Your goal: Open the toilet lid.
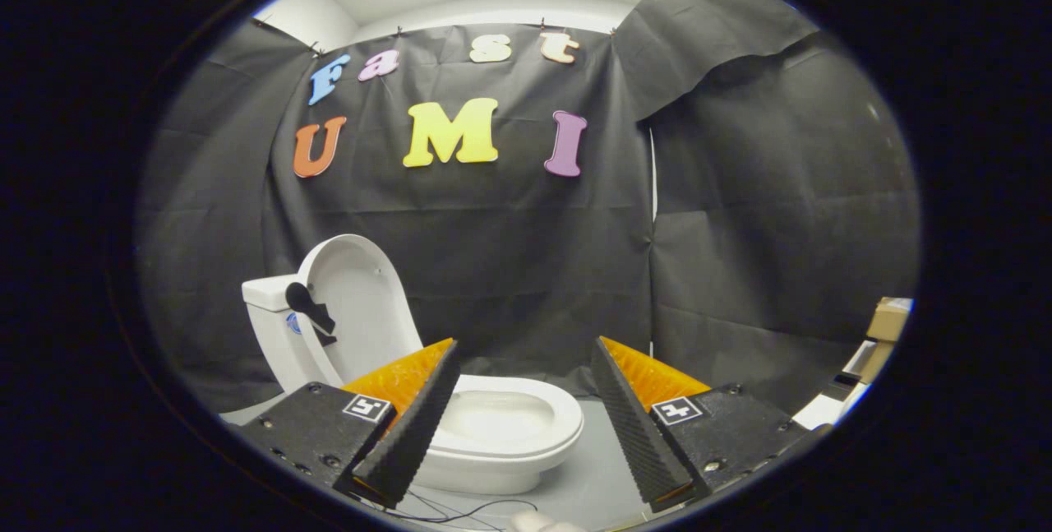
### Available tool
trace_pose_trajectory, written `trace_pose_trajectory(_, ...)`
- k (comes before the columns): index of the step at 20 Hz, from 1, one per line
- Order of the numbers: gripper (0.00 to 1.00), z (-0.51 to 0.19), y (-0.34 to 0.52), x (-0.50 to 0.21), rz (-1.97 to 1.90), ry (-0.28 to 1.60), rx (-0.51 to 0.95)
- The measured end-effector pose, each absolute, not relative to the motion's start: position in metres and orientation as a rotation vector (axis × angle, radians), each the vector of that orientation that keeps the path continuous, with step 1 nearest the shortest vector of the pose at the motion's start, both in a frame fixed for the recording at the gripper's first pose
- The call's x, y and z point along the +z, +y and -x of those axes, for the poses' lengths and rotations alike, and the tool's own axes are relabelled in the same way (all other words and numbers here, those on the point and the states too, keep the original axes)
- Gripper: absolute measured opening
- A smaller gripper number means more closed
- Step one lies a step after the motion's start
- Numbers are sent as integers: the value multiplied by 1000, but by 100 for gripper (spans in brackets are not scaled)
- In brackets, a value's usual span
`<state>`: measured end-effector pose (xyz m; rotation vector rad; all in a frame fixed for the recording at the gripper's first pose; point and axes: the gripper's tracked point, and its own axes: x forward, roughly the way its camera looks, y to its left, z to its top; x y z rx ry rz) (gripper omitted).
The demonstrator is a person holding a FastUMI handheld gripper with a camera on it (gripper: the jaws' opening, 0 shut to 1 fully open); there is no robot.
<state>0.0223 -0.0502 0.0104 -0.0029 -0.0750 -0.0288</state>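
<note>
I am looking along the gripper (522,425) from my station, and I am going from the left side to the right. At the far left the toilet (493,433) is standing on the grey floor (592,483), close to the black cloth wall (509,269) behind it. Its white tank (271,326) is sitting at the back, and a dark flush handle (308,306) is sticking out from the tank's side. The lid (362,310) is already standing upright and is leaning back against the tank, so its pale inner face is turning toward me. Below it the seat (567,421) is lying flat on the bowl, and the bowl's hollow is showing open.

The left finger (411,425) is covering part of the bowl's near-left side; I cannot tell if it is touching the seat or is only in front of it. The jaws are standing wide apart and are gripping nothing; the front of the toilet and the bare floor are showing in the gap between them. A thin dark wire (468,509) is lying on the floor just below the bowl. The right finger (637,425) is hanging over the floor, apart from the toilet. Beyond it, at the far right beside the cloth wall, some cardboard boxes (883,326) are standing stacked.
</note>
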Motion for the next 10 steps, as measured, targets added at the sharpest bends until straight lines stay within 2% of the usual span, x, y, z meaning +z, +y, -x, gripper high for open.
trace_pose_trajectory(10,100,-21,-48,-3,20,-46,-12)
